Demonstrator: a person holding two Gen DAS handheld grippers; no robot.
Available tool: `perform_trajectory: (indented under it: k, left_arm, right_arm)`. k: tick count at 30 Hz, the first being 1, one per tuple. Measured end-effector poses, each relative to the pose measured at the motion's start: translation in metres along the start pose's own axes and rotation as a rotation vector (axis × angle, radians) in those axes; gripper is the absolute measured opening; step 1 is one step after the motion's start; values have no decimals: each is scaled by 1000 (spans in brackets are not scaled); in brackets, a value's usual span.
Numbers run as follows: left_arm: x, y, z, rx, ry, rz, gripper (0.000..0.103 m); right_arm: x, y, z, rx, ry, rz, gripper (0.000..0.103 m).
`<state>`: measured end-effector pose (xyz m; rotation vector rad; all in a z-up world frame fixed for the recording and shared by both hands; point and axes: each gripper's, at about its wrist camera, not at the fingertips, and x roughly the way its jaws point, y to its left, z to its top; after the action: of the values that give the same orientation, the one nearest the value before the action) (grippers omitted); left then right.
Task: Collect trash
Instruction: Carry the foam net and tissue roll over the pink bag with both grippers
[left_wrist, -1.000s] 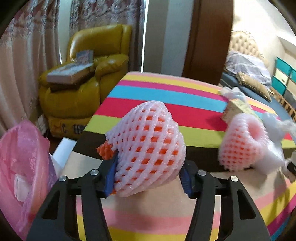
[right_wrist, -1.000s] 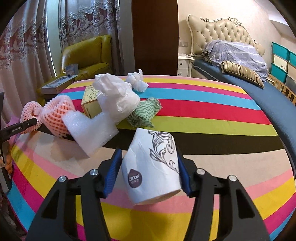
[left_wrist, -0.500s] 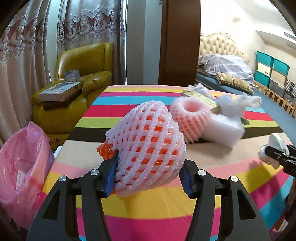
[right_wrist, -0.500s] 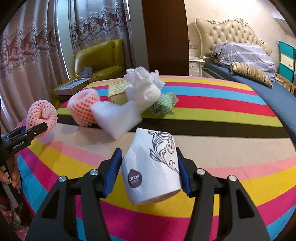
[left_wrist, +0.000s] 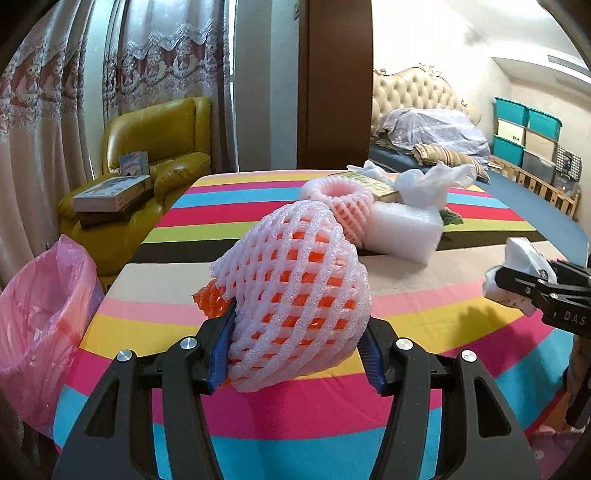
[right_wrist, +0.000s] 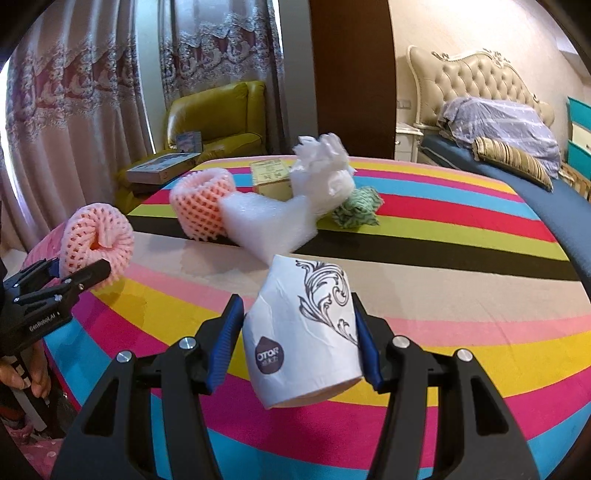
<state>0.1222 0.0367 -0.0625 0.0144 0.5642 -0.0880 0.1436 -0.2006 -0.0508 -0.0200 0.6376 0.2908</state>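
Both hands are full right now. The left gripper has its blue pads clamped on either side of a pink foam fruit net with something orange showing through the mesh, and it's holding it up off the striped tablecloth near the table's front edge. The right gripper is squeezed onto a white paper cup with a grey swirl print and a round dark logo, tilted a bit to the left, also lifted clear of the cloth. From the right side you can see the left gripper off at the left edge with its net, a hand wrapped around the handle below it. The rest of the trash is bunched together further back on the table – a second foam net sitting with its opening up, a chunk of white foam sheet touching it, a crumpled white plastic bag on top of that, a small cardboard box behind, and a green wad of cloth or netting just to the right. A pink trash bag hangs open beside the table's left corner, below table level – near the left gripper but not under it. Behind that there's a yellow armchair with boxes stacked on it.
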Motion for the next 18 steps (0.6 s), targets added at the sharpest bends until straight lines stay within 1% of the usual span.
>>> perform_trajectory:
  k: [11,18]
  left_arm:
    - [-4,0,-10,22,-2,-3,55]
    - [-11,2,-13,30,-28,9,55]
  right_arm:
    - [-8,31,-2,-94,-34,35,55]
    - [-12,43,-2,-127,-43,52,55]
